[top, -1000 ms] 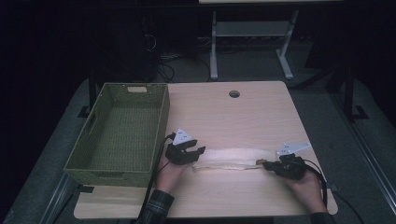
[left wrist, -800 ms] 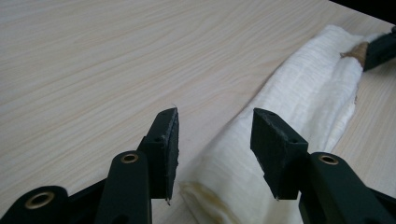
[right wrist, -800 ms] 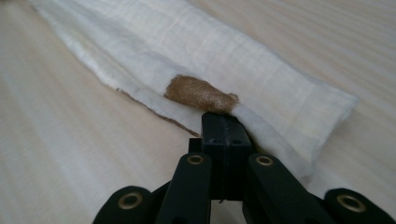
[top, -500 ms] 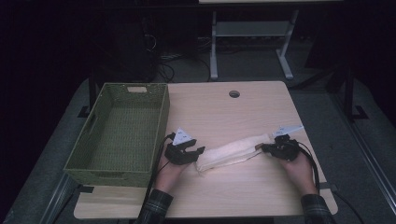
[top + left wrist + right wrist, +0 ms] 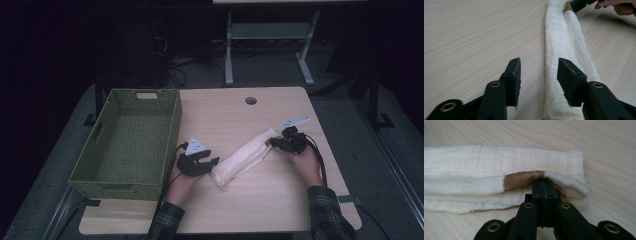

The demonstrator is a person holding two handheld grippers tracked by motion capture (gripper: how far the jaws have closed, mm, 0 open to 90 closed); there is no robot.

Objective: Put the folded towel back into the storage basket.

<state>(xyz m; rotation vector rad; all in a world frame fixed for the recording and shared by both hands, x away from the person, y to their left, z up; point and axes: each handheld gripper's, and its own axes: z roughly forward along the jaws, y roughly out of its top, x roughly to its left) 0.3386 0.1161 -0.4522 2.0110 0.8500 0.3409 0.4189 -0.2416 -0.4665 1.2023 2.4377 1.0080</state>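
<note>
Wicker, olive-green, makes up the basket (image 5: 127,142), which is seen just left of the left gripper (image 5: 202,162) on the pale wooden table (image 5: 260,205).

The left gripper is held low at the near end of the cloth (image 5: 245,156). Its jaws stand apart and have just been closing a little; in the left gripper view the cloth's edge (image 5: 554,75) is seen between them, beside the right-hand pad (image 5: 570,80), but no pinch on it can be made out. The other pad (image 5: 513,78) is over bare wood.

The cloth, a cream strip folded lengthwise, is laid aslant between the two grippers, its far end raised toward the right gripper (image 5: 281,143). That gripper's jaws are pressed together on the cloth's end, and in the right gripper view a brown patch (image 5: 524,180) of the fabric is seen clamped just ahead of the pads, with the folded layers (image 5: 499,162) spread beyond.

The step in hand is judged to be a fold: one end is being carried over toward the other while the near end is kept in place. For the next move, the held end is likely to be brought across and laid squarely on the near end, edges matched, before the grip is let go. The near end would need to be pinned, or the strip may be dragged along. Placing in the basket is judged to be not yet due.
</note>
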